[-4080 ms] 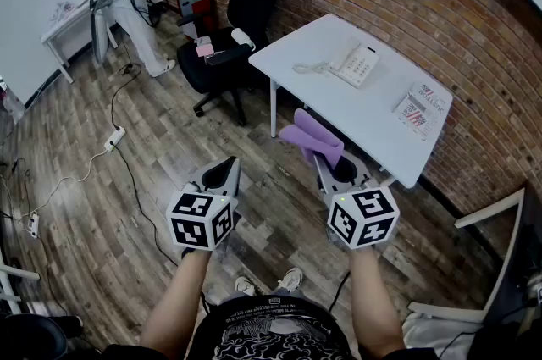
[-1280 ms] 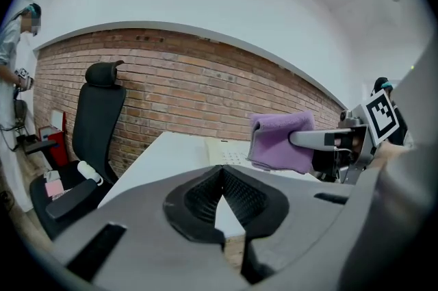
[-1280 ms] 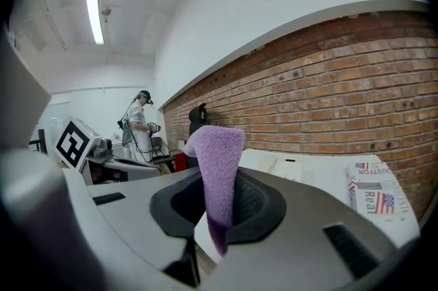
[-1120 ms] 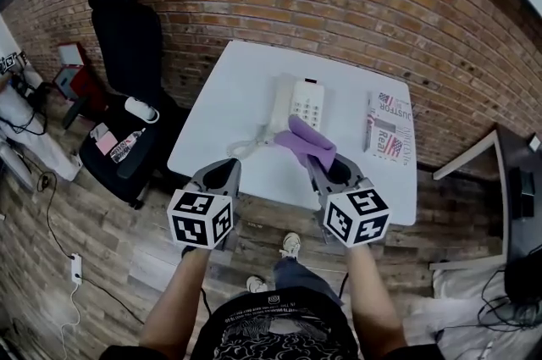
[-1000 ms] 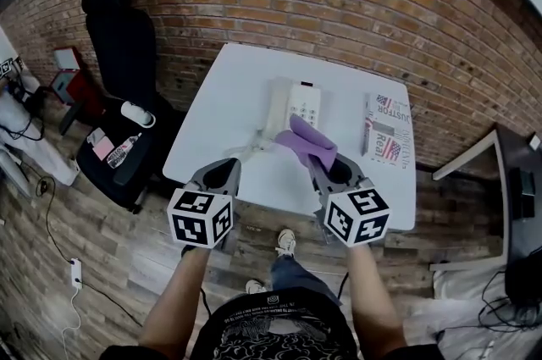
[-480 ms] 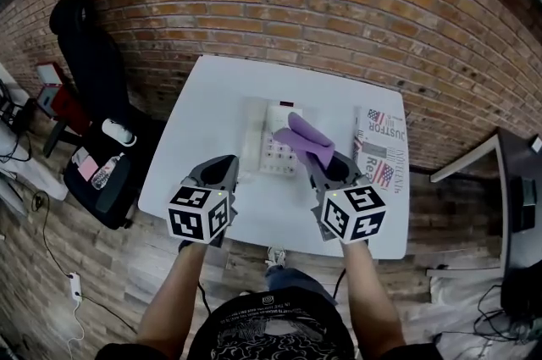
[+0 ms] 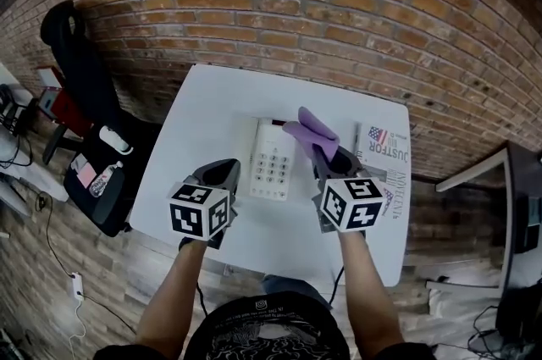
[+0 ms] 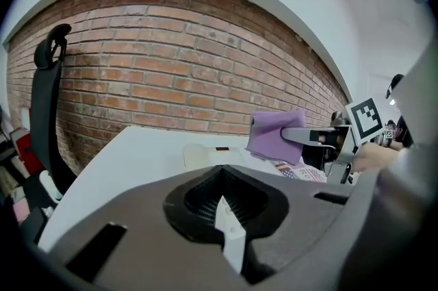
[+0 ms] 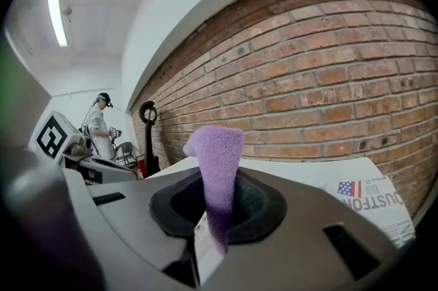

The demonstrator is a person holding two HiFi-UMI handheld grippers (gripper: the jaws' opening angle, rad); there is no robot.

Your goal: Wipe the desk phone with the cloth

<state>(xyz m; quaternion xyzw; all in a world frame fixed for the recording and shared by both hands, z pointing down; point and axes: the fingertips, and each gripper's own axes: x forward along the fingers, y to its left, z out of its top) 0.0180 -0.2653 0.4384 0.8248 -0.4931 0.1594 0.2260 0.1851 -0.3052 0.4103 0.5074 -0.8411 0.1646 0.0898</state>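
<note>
The left gripper (image 7: pixel 222 173) hovered over the white surface's (image 7: pixel 207 108) near left part, jaws together and empty. Just right of it lay the desk phone (image 7: pixel 273 160). Beside the phone, the right gripper (image 7: pixel 327 158) pinched the purple cloth (image 7: pixel 312 128), near a newspaper (image 7: pixel 389 166).
</note>
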